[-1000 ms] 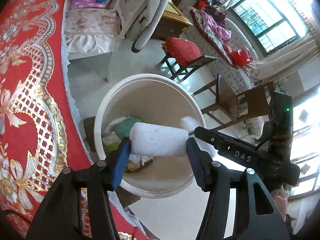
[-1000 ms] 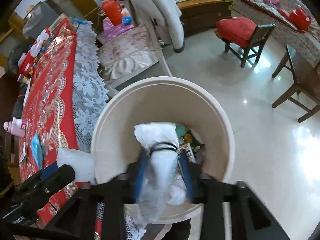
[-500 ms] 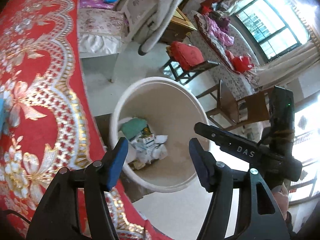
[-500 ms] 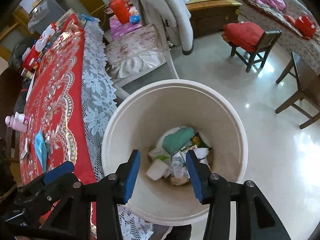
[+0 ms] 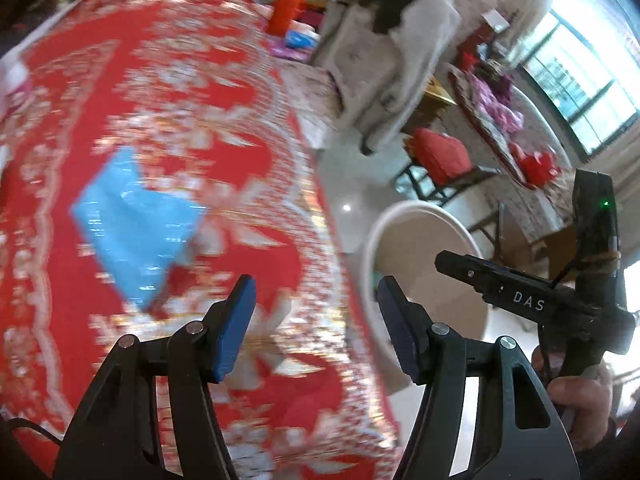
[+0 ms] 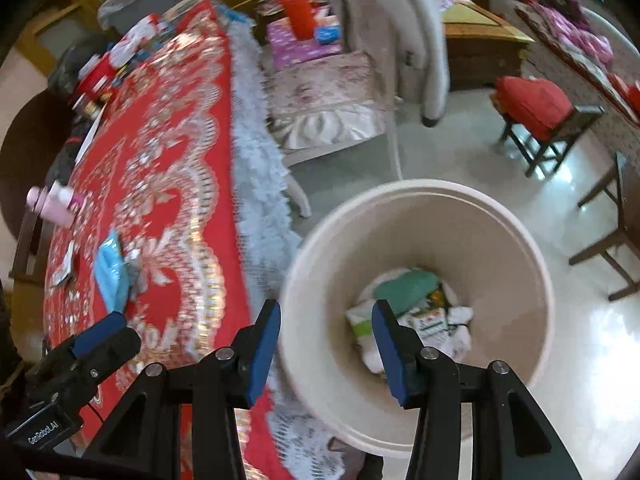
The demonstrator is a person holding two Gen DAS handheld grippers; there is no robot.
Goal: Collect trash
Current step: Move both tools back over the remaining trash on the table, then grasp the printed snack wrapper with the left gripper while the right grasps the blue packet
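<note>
Both grippers had their jaws released and empty, since the trash (image 6: 416,312) already lay at the bottom of the bin (image 6: 520,240) beside the desk (image 5: 140,80). The left gripper (image 5: 312,312) hung over the red cloth, facing a blue wrapper (image 5: 132,224), probably the next pickup; the right gripper (image 6: 326,338) hung at the bin's rim.

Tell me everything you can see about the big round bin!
The bin is a round, cream-coloured bucket that looks like plastic, with a thick rolled rim and smooth walls. It stands upright and open on the shiny pale floor, right beside the table with the red and gold cloth; its white lace edge hangs next to it. At the bottom lies trash: something green, white crumpled bits and printed wrappers.
</note>
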